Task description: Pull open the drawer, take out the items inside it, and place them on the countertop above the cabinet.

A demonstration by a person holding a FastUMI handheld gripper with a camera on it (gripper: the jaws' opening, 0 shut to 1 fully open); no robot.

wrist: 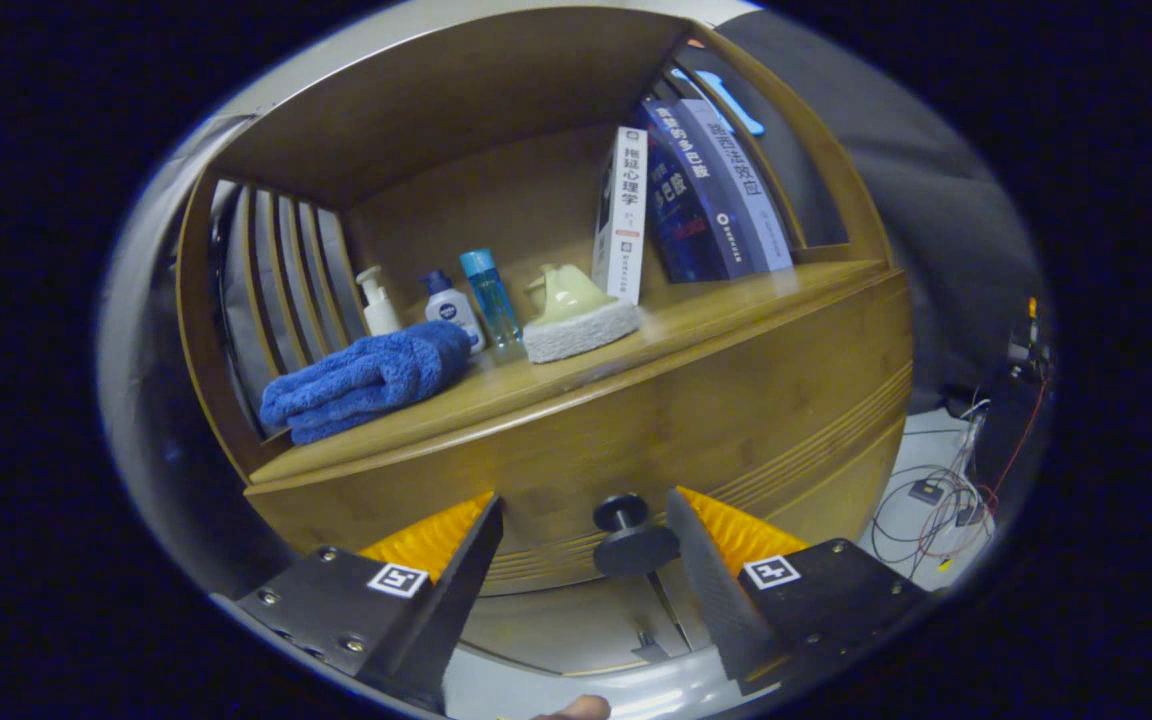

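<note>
Closest to me, the gripper (584,560) stood with its two fingers spread wide and nothing clamped between them; the drawer knob (633,535) sat in the gap, nearer the right finger, and as far as I could tell neither finger pressed on it. At the very bottom, below the fingers, I caught a sliver of what looked like a fingertip (576,708) of the person holding the rig. Just beyond the knob was the drawer (696,430) front, which looked flush with the cabinet, so I judged the drawer shut and could see nothing of what it held. Above it ran the countertop (736,300), and on that lay a folded blue towel (366,380), a pale sponge with a yellow-green piece on top (576,318), a white pump bottle (377,302), a small white bottle with a blue cap (451,308), a clear blue bottle (491,295), and several books (681,200) leaning together at the right. Farthest off, a tangle of cables (936,500) lay on the floor to the right of the cabinet. My reading was split: a shut drawer with fingers bracketing the knob suited an approach to pull it, yet goods already on the countertop would equally suit a drawer emptied and pushed shut again, and I could not tell which.
</note>
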